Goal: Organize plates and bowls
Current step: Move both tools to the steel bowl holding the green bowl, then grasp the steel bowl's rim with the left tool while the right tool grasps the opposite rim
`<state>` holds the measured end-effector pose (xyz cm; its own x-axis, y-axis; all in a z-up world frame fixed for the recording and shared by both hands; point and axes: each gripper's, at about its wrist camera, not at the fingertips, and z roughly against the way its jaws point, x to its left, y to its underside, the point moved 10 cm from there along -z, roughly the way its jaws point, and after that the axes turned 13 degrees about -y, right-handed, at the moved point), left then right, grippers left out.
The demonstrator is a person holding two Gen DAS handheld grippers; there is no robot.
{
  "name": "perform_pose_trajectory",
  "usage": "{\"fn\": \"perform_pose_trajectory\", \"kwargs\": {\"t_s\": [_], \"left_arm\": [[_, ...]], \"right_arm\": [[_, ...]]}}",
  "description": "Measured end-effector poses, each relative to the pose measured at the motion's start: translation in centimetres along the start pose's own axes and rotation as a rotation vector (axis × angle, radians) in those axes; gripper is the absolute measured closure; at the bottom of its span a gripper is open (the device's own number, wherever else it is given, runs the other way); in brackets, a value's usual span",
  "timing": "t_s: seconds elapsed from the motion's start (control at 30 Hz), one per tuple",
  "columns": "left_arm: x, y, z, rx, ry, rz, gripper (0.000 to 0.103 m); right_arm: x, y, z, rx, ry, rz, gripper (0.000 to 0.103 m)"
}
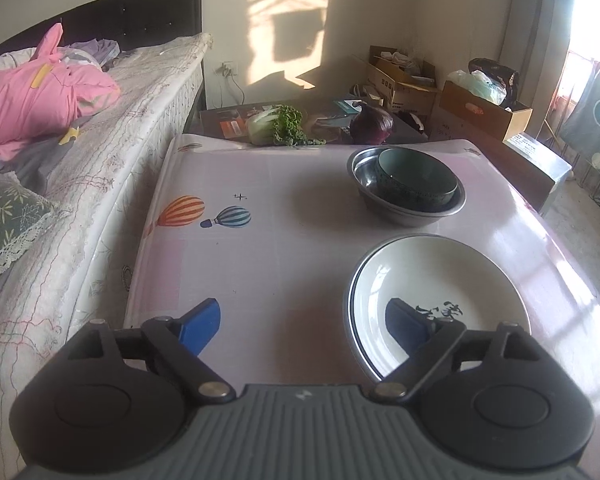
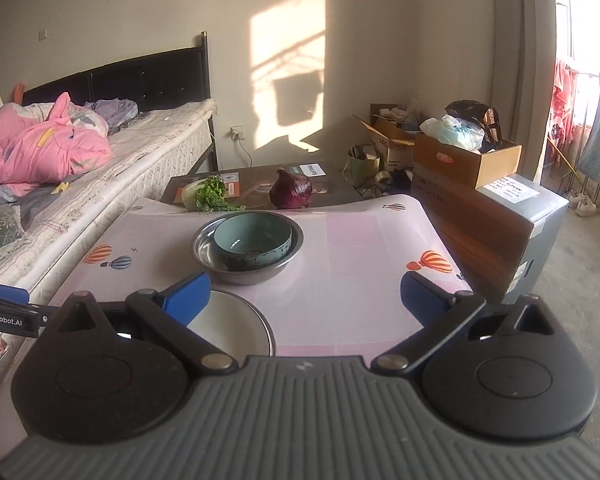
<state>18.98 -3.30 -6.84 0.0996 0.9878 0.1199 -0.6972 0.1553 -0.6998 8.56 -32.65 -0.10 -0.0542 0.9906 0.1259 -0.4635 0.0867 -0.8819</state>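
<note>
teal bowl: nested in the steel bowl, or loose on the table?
Nested. The teal bowl sits upright inside the steel bowl, whose rim rings it in both views.

In the right wrist view the white plate (image 2: 236, 328) shows only as a partial arc: the right claw (image 2: 305, 300) and its left finger (image 2: 186, 298) cover its near and left portions. In the left wrist view the left claw (image 1: 306, 326) hides the plate's near rim, and its right finger (image 1: 406, 326) overlaps the dark lettering, which is too small to read. The teal bowl (image 1: 416, 178) conceals much of the steel bowl (image 1: 410, 212) it sits in. The bed (image 1: 60, 152) is cut off by the left edge. Box labels (image 2: 510, 189) are too blurred to read. The table (image 2: 340, 280) runs under the claw, its near edge unseen.
</note>
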Motion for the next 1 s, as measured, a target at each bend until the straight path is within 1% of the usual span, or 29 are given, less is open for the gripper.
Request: {"fn": "perform_pose_trajectory", "kwargs": {"t_s": [0.1,0.13,0.27,0.37,0.67,0.77,0.87,0.97,1.0], "left_arm": [[0.1,-1.3,-0.8,-0.022,0.006,0.013,0.001],[0.2,-1.7,-1.2,-0.024,0.006,0.017,0.000],[0.0,-3.0,-3.2,-0.007,0.011,0.025,0.000],[-0.3,-4.0,-4.6,-0.007,0.022,0.032,0.000],[-1.3,-5.9,-8.9,0.011,0.073,0.059,0.000],[-1.4,-6.5,-10.2,0.017,0.073,0.076,0.000],[-1.7,-6.8,-11.5,0.039,0.080,0.100,0.000],[-2.1,-7.5,-12.6,0.055,0.090,0.108,0.000],[-2.2,-7.8,-12.9,0.055,0.091,0.110,0.000]], "right_arm": [[-0.7,-0.1,-1.4,-0.001,-0.027,-0.038,0.001],[-0.9,-0.2,-1.9,-0.006,-0.040,-0.056,0.001],[-2.1,-0.3,-3.6,-0.017,-0.073,-0.128,0.001],[-2.9,-0.4,-5.2,-0.007,-0.093,-0.166,0.001],[-3.8,-0.5,-10.9,0.039,-0.144,-0.163,0.001],[-4.1,-0.5,-13.2,0.063,-0.167,-0.171,0.002],[-4.4,-0.5,-15.6,0.083,-0.188,-0.199,0.005],[-4.7,-0.3,-17.9,0.103,-0.215,-0.225,0.012],[-4.7,-0.3,-18.5,0.109,-0.221,-0.230,0.015]]}}
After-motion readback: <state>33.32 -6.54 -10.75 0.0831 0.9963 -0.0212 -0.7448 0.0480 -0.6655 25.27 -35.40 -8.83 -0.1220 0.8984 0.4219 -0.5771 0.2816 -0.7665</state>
